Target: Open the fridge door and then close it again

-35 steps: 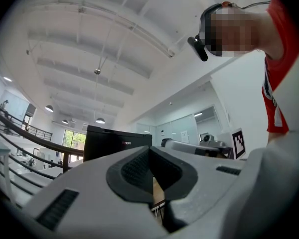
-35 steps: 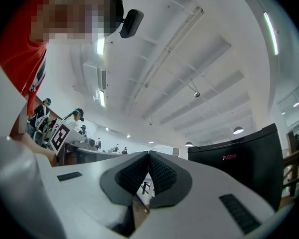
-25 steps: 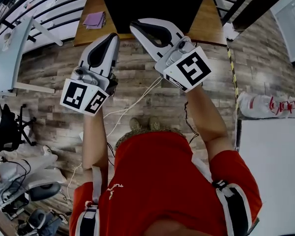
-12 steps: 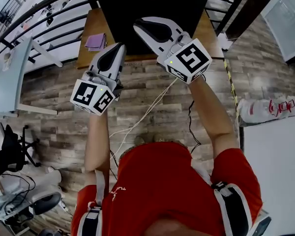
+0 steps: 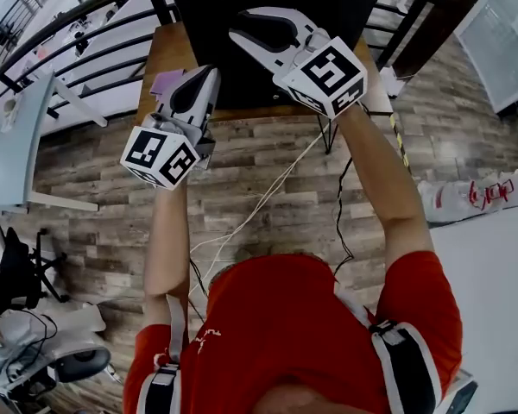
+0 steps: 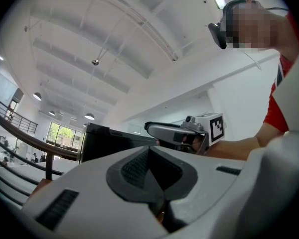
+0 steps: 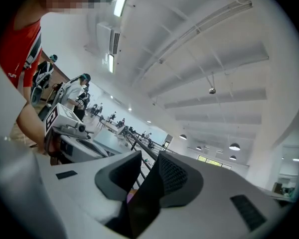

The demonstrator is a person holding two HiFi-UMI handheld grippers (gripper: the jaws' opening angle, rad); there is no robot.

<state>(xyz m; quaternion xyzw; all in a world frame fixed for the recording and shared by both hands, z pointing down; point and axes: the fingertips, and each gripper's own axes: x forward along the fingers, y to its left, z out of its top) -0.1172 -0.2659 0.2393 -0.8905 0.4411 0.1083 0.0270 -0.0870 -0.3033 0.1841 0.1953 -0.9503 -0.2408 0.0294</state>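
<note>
Right gripper [image 5: 239, 34], jaws just eased apart and seemingly empty, hovers over the black fridge [image 5: 209, 11] beside the closed left gripper [image 5: 210, 73]: approach step, next clamp the door edge.

Both arms reach forward from our body. The left forearm [image 5: 166, 240] runs straight up to the left gripper [image 5: 209, 74], whose jaws are together, pad against pad, with the left marker cube [image 5: 160, 156] at its rear. The right forearm [image 5: 384, 188] angles inward to the right gripper [image 5: 239, 40], just beside the left one and ahead of it. Its jaws have just been opening and stand slightly apart, pressing on nothing, with the right marker cube [image 5: 328, 76] behind them
</note>
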